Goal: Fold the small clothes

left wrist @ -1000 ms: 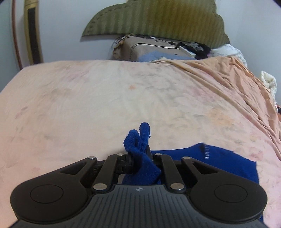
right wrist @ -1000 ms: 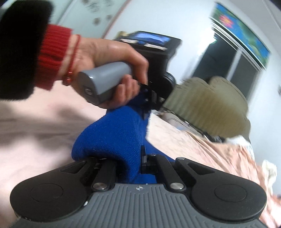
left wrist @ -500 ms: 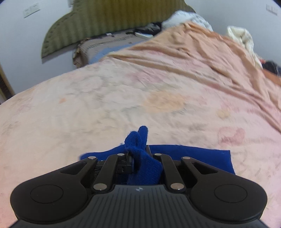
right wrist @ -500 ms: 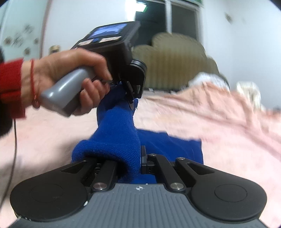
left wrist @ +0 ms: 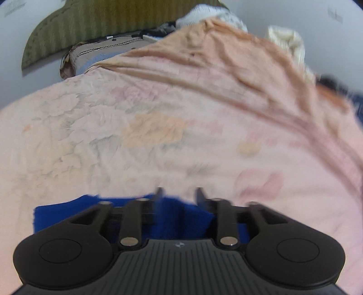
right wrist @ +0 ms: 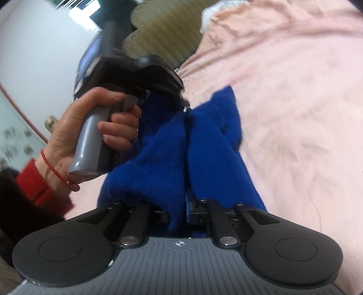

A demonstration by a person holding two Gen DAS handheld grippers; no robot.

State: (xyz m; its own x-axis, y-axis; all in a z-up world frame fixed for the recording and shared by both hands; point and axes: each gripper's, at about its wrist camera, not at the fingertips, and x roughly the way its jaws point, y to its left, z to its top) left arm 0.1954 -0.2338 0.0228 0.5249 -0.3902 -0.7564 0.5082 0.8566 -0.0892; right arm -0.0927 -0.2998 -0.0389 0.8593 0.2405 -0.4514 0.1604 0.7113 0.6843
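Note:
A small blue knit garment (left wrist: 179, 217) lies on the pink bedspread (left wrist: 158, 127). In the left wrist view my left gripper (left wrist: 179, 195) stands open just above the cloth, fingers apart, with the garment's edge below and between them. In the right wrist view my right gripper (right wrist: 185, 204) is shut on a bunched fold of the blue garment (right wrist: 211, 145), which runs forward from it to the left gripper (right wrist: 145, 74) held in a hand. The rest of the garment lies on the bedspread (right wrist: 295, 113).
A green ribbed headboard (left wrist: 109, 20) and a brown pillow pile (left wrist: 106, 54) stand at the far end of the bed. Cream bedding (left wrist: 288, 43) is heaped at the far right. A white wall (right wrist: 34, 56) is to the left.
My left gripper has let go of the blue fold it held and opened, and the cloth has dropped below its fingers. My right gripper has swung down and right, still shut on the garment.

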